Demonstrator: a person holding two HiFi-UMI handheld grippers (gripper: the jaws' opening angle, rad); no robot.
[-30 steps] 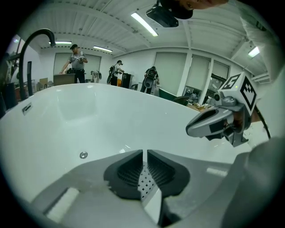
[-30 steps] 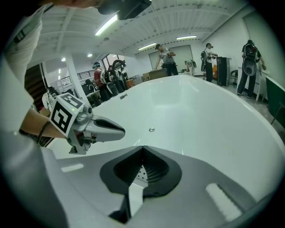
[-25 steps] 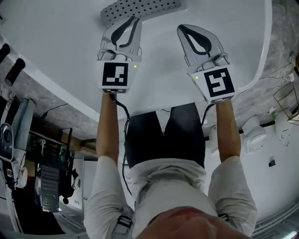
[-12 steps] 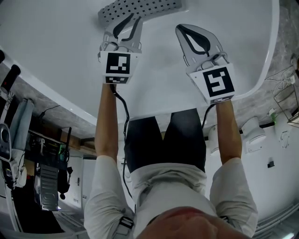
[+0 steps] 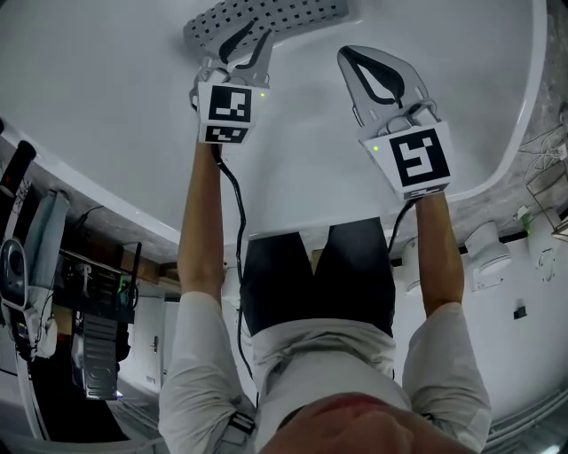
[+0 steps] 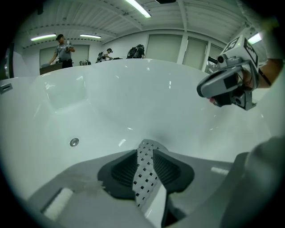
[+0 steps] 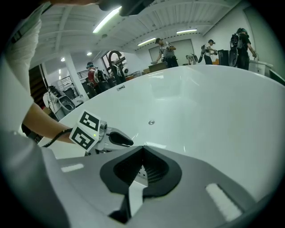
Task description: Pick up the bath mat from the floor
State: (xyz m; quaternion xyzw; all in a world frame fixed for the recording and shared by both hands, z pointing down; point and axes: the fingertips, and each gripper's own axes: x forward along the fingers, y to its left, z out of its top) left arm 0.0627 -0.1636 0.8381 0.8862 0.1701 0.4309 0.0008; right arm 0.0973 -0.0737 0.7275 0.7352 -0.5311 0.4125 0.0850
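The bath mat (image 5: 266,16) is a grey perforated sheet lying on the bottom of a white bathtub (image 5: 106,106), at the top of the head view. My left gripper (image 5: 241,43) reaches down over the mat's near edge. Its jaws have just been opening and stand a narrow gap apart. In the left gripper view a strip of the mat (image 6: 144,178) shows through that gap, and the pads do not press on it. My right gripper (image 5: 383,75) hangs to the right of the mat over bare tub, shut with nothing in it. It is also in the left gripper view (image 6: 227,87).
A round metal fitting (image 6: 74,142) sits in the tub's far wall. The tub's rim (image 5: 510,133) curves round at the right, with a wire rack (image 5: 550,191) beyond it. Dark equipment (image 5: 35,266) stands on the floor at the left. People stand far off (image 7: 167,49).
My left gripper has sunk into the tub, moving up the picture until its tips overlap the mat's edge. Its jaws have parted a little. The right gripper has sunk only slightly.
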